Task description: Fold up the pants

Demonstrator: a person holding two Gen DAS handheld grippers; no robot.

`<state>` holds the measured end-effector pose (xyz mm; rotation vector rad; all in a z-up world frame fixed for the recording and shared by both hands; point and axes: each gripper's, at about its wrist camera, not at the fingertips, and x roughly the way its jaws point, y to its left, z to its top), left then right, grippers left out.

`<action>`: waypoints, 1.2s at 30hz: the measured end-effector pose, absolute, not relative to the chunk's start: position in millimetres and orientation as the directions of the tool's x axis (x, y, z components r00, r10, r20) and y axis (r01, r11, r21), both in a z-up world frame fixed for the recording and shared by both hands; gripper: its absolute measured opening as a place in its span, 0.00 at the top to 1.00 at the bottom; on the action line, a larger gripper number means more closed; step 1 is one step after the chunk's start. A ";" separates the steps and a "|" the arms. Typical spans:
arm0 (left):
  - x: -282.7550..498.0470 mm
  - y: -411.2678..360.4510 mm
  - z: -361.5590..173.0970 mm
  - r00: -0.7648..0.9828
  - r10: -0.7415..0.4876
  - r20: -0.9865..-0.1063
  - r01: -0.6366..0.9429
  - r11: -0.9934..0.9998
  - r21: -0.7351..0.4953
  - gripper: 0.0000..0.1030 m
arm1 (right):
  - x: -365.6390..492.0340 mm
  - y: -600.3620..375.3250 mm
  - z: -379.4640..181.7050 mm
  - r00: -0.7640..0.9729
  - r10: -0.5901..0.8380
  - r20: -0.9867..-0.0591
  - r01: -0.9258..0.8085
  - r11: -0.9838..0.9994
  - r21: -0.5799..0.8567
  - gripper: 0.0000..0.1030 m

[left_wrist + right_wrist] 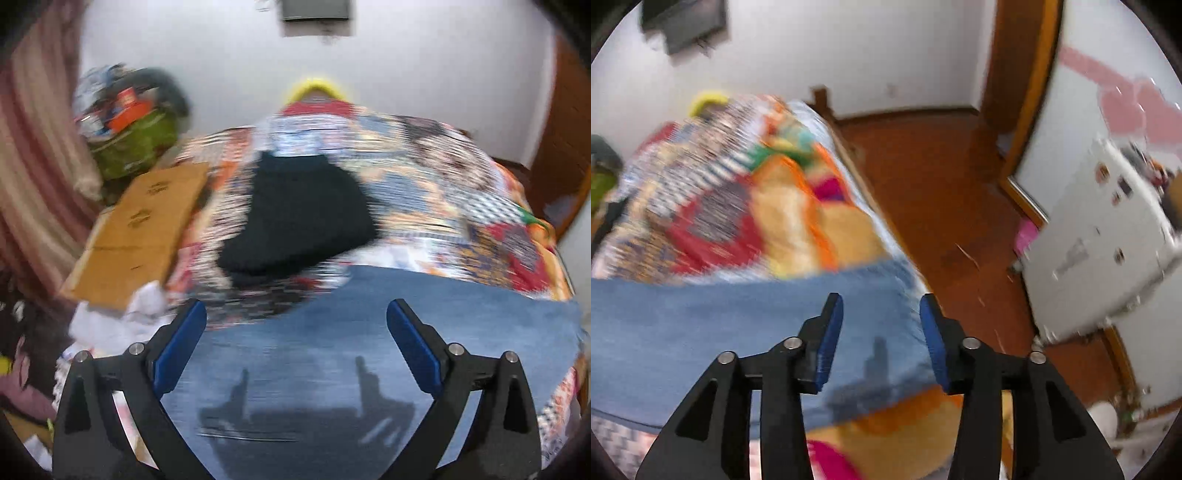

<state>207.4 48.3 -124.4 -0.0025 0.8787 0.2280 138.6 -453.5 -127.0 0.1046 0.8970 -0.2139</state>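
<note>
Jeans: a blue denim band, the jeans (pixel 424 325), lies flat across the near part of the bed (pixel 461 192), reaching its right edge in the right wrist view.
Left claw: the left gripper (pixel 297 314) hangs above the denim with its jaws wide apart and nothing between the pads; its shadow falls on the cloth below.
Right claw: the right gripper (pixel 882 308) stands over the denim's right end, jaws partly apart, no cloth pinched; it also casts a shadow on the fabric.
Step in hand: my reading is that a fold has been laid and both claws are clear of it, so the next grasp or a smoothing pass comes next.
Doing it well: both views are smeared, so slow down before reaching in. Take the two corners of one short edge at matching spots, pinch every layer, lift just enough to clear, and lay edge on edge. Watch the right end, which sits at the mattress edge and could slide off towards the floor (pixel 942 192).
Other cloth: a dark garment (pixel 299 218) lies farther up the quilt, apart from the jeans.
Containers: a green bag (pixel 133 144) beside the bed is stuffed with what look like packets, too blurred to name. A flat cardboard sheet (pixel 144 229) leans at the left bedside and holds nothing.
</note>
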 end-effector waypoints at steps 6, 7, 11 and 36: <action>183.7 149.0 -143.8 0.544 0.294 -0.786 -0.336 0.935 0.117 0.04 | 160.9 -345.0 -79.8 0.704 0.046 -0.709 -0.018 0.999 0.046 0.54; 178.8 163.2 -149.3 0.531 0.303 -0.792 -0.350 0.929 0.121 0.04 | 165.3 -319.0 -74.2 0.705 0.101 -0.702 -0.081 0.995 0.062 0.53; 163.8 210.7 -174.1 0.475 0.324 -0.818 -0.382 0.913 0.140 0.04 | 181.3 -235.8 -69.8 0.668 0.258 -0.698 -0.267 0.959 0.099 0.52; 135.3 255.6 -287.2 0.355 0.061 -0.933 -0.347 0.935 -0.070 0.86 | 270.5 -3.2 -185.4 0.277 0.384 -0.881 -0.624 0.769 0.139 0.68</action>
